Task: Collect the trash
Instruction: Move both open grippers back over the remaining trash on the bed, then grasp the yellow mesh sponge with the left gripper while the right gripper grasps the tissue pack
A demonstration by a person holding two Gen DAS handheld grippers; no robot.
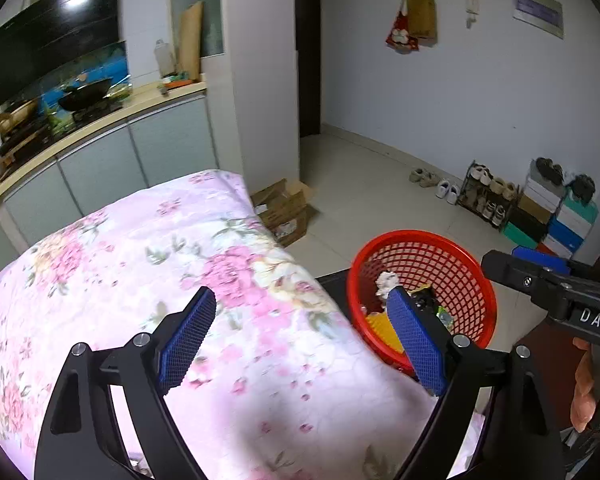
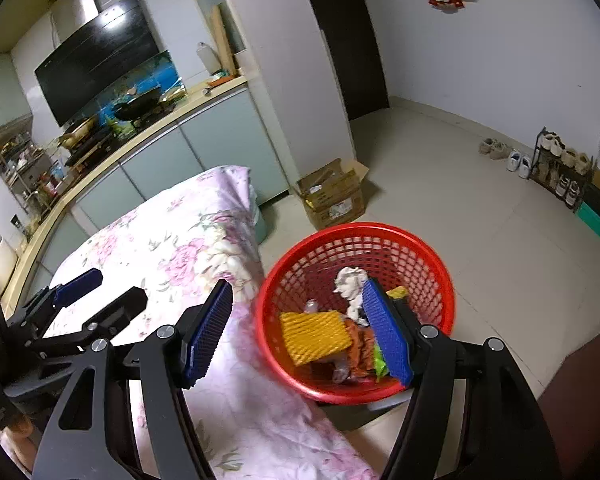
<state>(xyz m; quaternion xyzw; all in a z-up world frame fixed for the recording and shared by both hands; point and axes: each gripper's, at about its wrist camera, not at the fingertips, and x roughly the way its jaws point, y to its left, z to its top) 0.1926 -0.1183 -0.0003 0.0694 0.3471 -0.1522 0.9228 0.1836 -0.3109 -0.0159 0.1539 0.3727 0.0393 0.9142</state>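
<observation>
1. My left gripper (image 1: 302,334), bottom of its frame, has its fingers spread wide with nothing between them, over the pink floral cloth (image 1: 172,264).
2. The right gripper (image 2: 300,328) is spread too, and empty.
3. The red mesh basket (image 2: 436,272) sits lower centre-right, holding a crumpled white paper (image 2: 350,280), a yellow ribbed piece (image 2: 314,334) and orange and green wrappers.
4. Further back, a cardboard box (image 2: 334,196) sits on the floor.

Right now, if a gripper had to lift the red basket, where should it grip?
Probably the rim of the red basket, from above, one finger inside the wall and one outside. The basket stands upright and open-topped, the mesh wall looks thin, and the body looks too wide to span. Pick the far rim, clear of the yellow foam net and crumpled paper.
</observation>
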